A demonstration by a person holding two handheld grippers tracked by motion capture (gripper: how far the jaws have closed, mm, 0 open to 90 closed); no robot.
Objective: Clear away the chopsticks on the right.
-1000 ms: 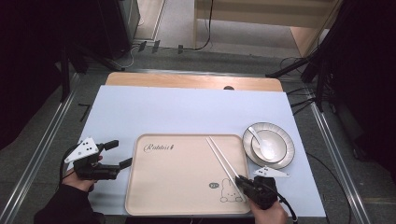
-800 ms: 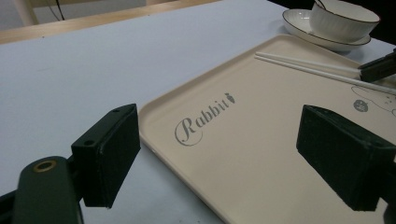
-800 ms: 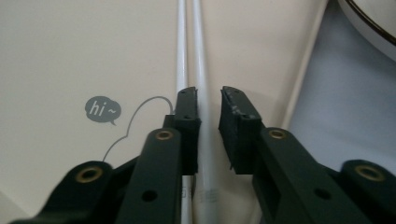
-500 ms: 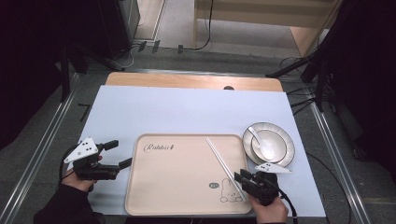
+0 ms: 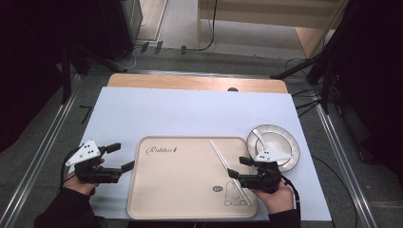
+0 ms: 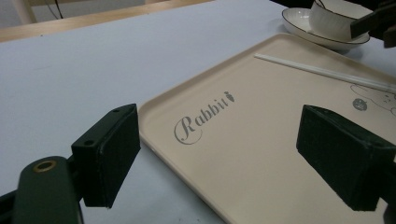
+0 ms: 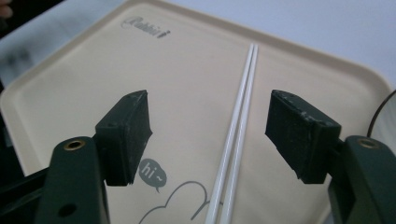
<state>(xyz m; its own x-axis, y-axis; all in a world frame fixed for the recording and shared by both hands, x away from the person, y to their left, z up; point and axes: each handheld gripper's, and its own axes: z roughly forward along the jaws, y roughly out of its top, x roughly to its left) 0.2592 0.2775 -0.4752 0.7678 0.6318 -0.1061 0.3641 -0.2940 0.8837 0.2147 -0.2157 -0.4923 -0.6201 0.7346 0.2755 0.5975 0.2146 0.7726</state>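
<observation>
1. High view showed the white chopsticks [image 5: 229, 171] lying side by side on the beige tray [image 5: 180, 190], in its right part, running from about 11 o'clock down to 5 o'clock and across the rabbit drawing.
2. The right gripper [image 5: 237, 170] hovered just above their near half. Its jaws had just been opening and stood wide apart, released, with the pair lying between them on the tray and no pad touching it, as the right gripper view [image 7: 208, 140] made plain.
3. The left gripper [image 5: 121, 156] was open too, holding nothing, at 9 o'clock of the tray with its jaws on either side of the tray's left edge.
4. I judged the chopsticks light, stiff, thin and smooth, so they could roll or slip apart; a grip across both near the middle seemed safest.
5. A white plate [image 5: 280, 142] with a small bowl and spoon stood at 2 o'clock of the right gripper, just beside the tray and close to the hand. It looked fragile and could be knocked by the wrist.
6. The low tray rim might hinder sliding the sticks outward.
</observation>
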